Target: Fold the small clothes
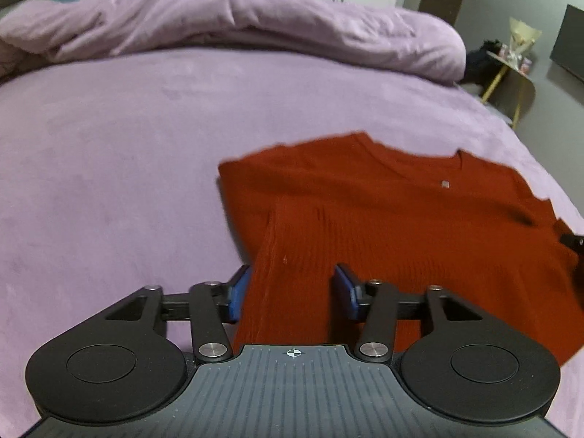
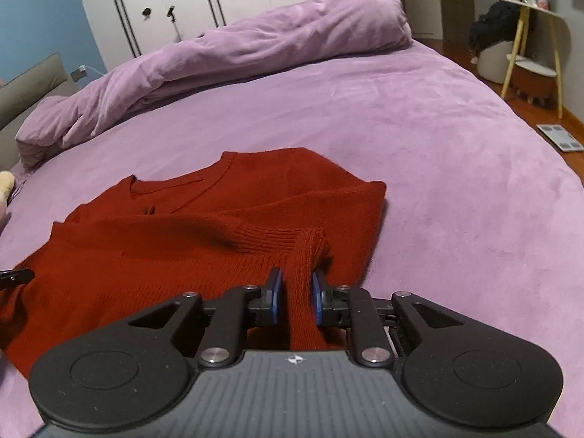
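A dark red knitted sweater (image 1: 383, 211) lies on the purple bed, collar away from me, both sleeves folded in over the body. In the left wrist view my left gripper (image 1: 292, 284) stands open, its blue pads either side of a ribbed strip of the sweater, not pinching it. In the right wrist view the sweater (image 2: 204, 241) fills the lower left; my right gripper (image 2: 296, 286) is shut on a ribbed fold of the sweater's hem and holds it raised off the bed. The tip of the other gripper shows at the far edge of each view.
The purple bed sheet (image 1: 127, 146) spreads left and ahead. A rolled purple duvet (image 1: 237, 25) lies across the far side. White wardrobes stand behind. A small side table (image 2: 529, 36) with clutter and a floor scale (image 2: 558, 137) are off the bed's right edge.
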Motion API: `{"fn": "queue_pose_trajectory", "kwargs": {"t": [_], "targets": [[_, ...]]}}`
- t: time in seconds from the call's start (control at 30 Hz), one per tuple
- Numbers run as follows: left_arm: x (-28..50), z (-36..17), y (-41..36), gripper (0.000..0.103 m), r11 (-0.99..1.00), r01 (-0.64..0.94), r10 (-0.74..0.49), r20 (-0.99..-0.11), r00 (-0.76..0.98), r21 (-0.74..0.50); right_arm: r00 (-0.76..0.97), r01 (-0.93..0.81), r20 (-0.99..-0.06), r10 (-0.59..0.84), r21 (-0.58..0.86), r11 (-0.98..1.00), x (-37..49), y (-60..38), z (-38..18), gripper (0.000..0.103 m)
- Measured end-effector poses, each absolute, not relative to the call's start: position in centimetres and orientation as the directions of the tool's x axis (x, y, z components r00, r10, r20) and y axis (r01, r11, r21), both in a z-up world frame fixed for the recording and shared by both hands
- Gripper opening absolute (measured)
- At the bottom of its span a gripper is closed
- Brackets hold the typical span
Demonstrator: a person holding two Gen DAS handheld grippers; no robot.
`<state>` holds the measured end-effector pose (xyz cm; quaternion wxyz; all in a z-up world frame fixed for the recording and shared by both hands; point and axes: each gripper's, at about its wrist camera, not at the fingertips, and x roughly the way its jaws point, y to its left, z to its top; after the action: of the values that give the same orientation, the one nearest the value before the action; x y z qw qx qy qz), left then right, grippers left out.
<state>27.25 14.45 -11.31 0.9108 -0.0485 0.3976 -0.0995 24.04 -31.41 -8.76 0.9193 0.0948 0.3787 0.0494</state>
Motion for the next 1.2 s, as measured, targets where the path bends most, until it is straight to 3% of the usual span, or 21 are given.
{"fn": "queue_pose_trajectory", "kwargs": {"t": [0.07, 0.13, 0.17, 0.47, 0.77, 0.83, 0.93, 1.0, 1.03, 1.1, 1.2], "targets": [[27.2, -11.2, 14.3, 0.034, 0.977, 0.143, -0.212, -0.714, 0.667, -0.157, 0.719, -0.035, -0.681, 0.135, 0.158, 0.987, 23.7, -30.7, -8.8, 0.012], [26.9, -10.7, 14.0, 0.012, 0.985, 0.132, -0.17, -0.708, 0.686, -0.109, 0.738, -0.05, -0.665, 0.115, 0.116, 0.992, 23.3, -30.0, -8.3, 0.007], [26.8, -10.2, 13.9, 0.008, 0.987, 0.126, -0.161, -0.698, 0.697, -0.101, 0.746, -0.054, -0.658, 0.099, 0.088, 0.995, 23.1, -29.8, -8.0, 0.006], [27.0, -1.4, 13.0, 0.008, 0.989, 0.13, -0.15, -0.466, 0.872, -0.075, 0.887, -0.036, -0.459, 0.036, 0.01, 0.999, 23.0, -28.6, -1.4, 0.005], [35.5, -5.4, 9.5, 0.008, 0.998, -0.065, 0.068, -0.493, 0.867, 0.025, 0.88, 0.101, -0.456, -0.132, -0.093, 0.991, 33.0, -27.3, -3.1, 0.004], [36.8, -7.2, 8.8, 0.011, 0.994, -0.093, 0.11, -0.532, 0.84, 0.059, 0.869, 0.121, -0.472, -0.15, -0.091, 0.988, 34.3, -27.1, -4.7, 0.004], [37.6, -9.4, 8.2, 0.025, 0.981, -0.141, 0.194, -0.58, 0.791, 0.135, 0.839, 0.164, -0.506, -0.199, -0.112, 0.98, 35.3, -26.8, -6.9, 0.005], [36.2, -9.3, 8.2, 0.031, 0.98, -0.18, 0.198, -0.554, 0.808, 0.088, 0.818, 0.249, -0.507, -0.272, -0.114, 0.962, 35.1, -26.6, -7.7, 0.005], [35.4, -9.2, 8.1, 0.043, 0.986, -0.161, 0.155, -0.543, 0.825, 0.038, 0.816, 0.286, -0.503, -0.286, -0.078, 0.955, 34.7, -26.4, -7.8, 0.008], [34.2, -9.0, 6.9, 0.055, 0.995, -0.083, 0.041, -0.509, 0.86, -0.06, 0.846, 0.257, -0.499, -0.187, 0.074, 0.964, 33.7, -25.2, -7.9, 0.01], [34.5, -9.5, 4.4, 0.062, 0.995, 0.019, -0.067, -0.504, 0.861, -0.1, 0.833, -0.056, -0.498, 0.242, 0.358, 0.932, 33.0, -21.0, -9.7, 0.009]]}}
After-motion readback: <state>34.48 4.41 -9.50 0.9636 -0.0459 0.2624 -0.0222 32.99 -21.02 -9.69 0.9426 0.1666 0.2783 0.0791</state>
